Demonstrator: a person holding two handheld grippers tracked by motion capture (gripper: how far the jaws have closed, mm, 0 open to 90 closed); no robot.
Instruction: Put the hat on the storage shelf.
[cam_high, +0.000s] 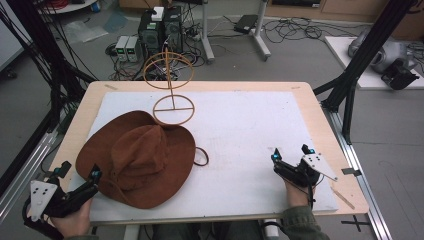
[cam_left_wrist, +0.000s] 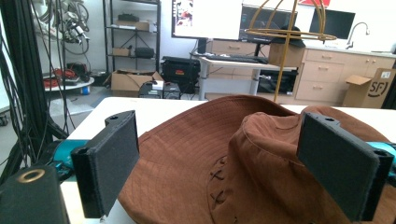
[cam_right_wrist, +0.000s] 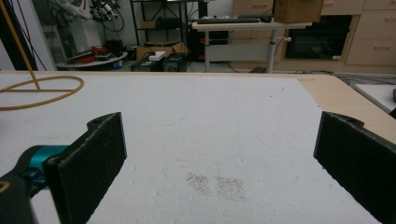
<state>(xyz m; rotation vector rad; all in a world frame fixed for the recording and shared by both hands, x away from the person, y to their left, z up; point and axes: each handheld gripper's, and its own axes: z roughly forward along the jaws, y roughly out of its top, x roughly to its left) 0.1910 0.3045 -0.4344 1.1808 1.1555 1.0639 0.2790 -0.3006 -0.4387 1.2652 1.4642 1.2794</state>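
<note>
At the near edge of the counter (cam_high: 320, 125), the left claw (cam_high: 80, 172) at 7 o'clock stands wide open, holding nothing, just beside the brim of the brown fabric wide-brimmed hat (cam_high: 140, 157). The right claw (cam_high: 291, 152) at 5 o'clock is also wide open and empty over the white mat (cam_high: 250, 130). Behind the hat, at 12 o'clock, stands the golden wire hat stand (cam_high: 170, 95).

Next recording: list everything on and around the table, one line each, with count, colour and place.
Brown wide-brimmed fabric hat: one, brown, table's left half, brim overlapping the stand's base ring.
Golden wire hat stand: one, golden, behind the hat.
Brown cord loop: one, right of the hat.
White foam mat: one, covering the wooden table.
Computer towers: black, on the floor beyond.
Left gripper: black, open, at the hat's brim.
Right gripper: black, open, over bare mat.
</note>
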